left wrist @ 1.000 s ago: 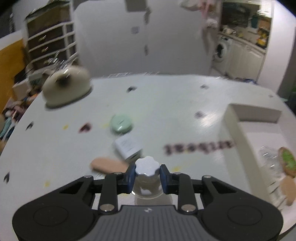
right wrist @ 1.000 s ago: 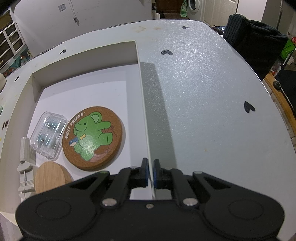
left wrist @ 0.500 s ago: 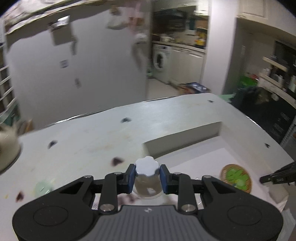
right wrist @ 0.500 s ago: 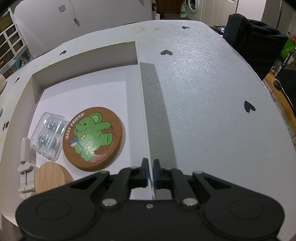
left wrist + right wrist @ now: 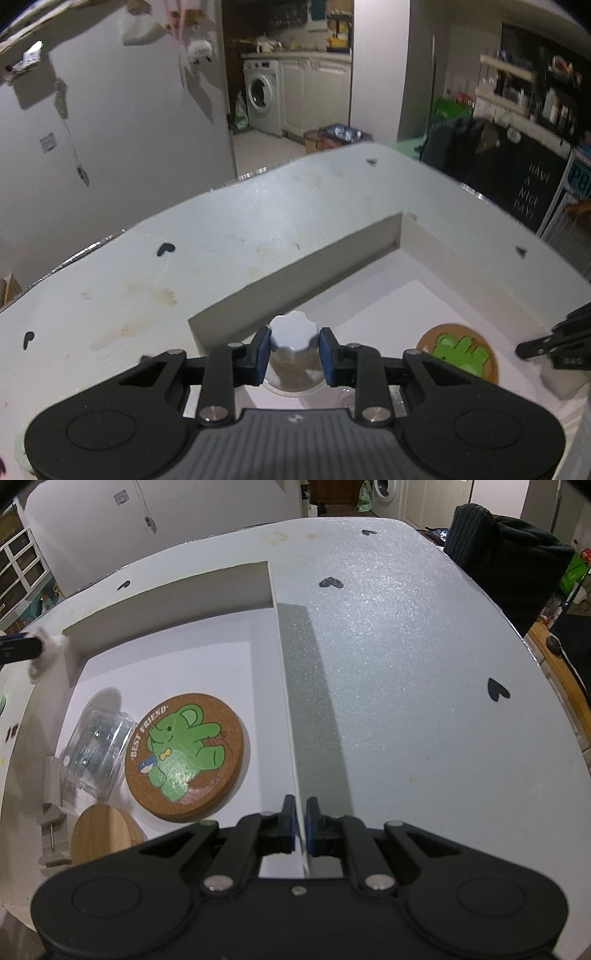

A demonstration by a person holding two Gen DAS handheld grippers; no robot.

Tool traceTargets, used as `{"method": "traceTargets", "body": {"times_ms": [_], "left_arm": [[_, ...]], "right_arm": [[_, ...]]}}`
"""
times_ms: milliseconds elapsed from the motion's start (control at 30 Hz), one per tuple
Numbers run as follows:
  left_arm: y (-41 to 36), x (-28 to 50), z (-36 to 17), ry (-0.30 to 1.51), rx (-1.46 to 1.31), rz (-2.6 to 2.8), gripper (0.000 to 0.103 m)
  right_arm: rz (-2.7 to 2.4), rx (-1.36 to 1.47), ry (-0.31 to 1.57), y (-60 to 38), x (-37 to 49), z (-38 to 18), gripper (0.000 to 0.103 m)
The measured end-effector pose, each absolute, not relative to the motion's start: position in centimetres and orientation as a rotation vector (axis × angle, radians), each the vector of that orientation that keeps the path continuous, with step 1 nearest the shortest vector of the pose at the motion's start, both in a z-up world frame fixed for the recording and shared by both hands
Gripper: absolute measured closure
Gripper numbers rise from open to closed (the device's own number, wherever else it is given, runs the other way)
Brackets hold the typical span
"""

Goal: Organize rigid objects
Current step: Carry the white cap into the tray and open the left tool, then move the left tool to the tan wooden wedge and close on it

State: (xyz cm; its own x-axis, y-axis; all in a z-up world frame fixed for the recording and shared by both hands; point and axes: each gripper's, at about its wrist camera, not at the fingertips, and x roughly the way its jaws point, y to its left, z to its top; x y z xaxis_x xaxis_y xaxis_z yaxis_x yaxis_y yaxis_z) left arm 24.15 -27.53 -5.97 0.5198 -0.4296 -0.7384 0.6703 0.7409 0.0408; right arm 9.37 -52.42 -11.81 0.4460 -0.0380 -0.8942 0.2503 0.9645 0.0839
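My left gripper (image 5: 294, 347) is shut on a small clear jar with a white scalloped lid (image 5: 293, 334) and holds it above the near left corner of the white box (image 5: 295, 273). That jar and a left fingertip also show at the far left of the right wrist view (image 5: 46, 646). My right gripper (image 5: 300, 825) is shut on the right wall of the box (image 5: 286, 686). Inside the box lie a cork coaster with a green bear (image 5: 184, 755), a clear plastic case (image 5: 98, 751), a wooden disc (image 5: 105, 836) and a white clip (image 5: 55, 830).
The white table (image 5: 406, 664) carries black heart marks. A dark bag (image 5: 506, 561) sits past its far right edge. My right gripper shows at the right of the left wrist view (image 5: 554, 343). A washing machine (image 5: 262, 96) stands in the room behind.
My left gripper has swung right with the jar, from over the loose items on the table to above the box's left corner. The right gripper has stayed on the box wall.
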Motion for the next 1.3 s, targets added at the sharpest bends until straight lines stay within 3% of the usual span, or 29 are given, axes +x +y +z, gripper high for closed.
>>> {"method": "traceTargets", "body": {"times_ms": [400,533,733,1033,1300], "left_arm": [[-28.3,25.5,-8.0,0.843,0.369,-0.649,0.071],[-28.2,25.3,-7.9,0.851,0.368,-0.643,0.044],[-28.1,24.7,-7.8,0.857,0.36,-0.643,0.025],[-27.6,23.5,-6.8,0.843,0.348,-0.636,0.004],[-25.8,21.6,-5.4,0.84,0.293,-0.649,0.0]], "right_arm": [[-0.18,0.222,1.096,-52.5,9.4,-11.8,0.096],[-0.18,0.221,1.096,-52.5,9.4,-11.8,0.096],[-0.18,0.221,1.095,-52.5,9.4,-11.8,0.096],[-0.181,0.222,1.095,-52.5,9.4,-11.8,0.096],[-0.18,0.222,1.095,-52.5,9.4,-11.8,0.096]]}}
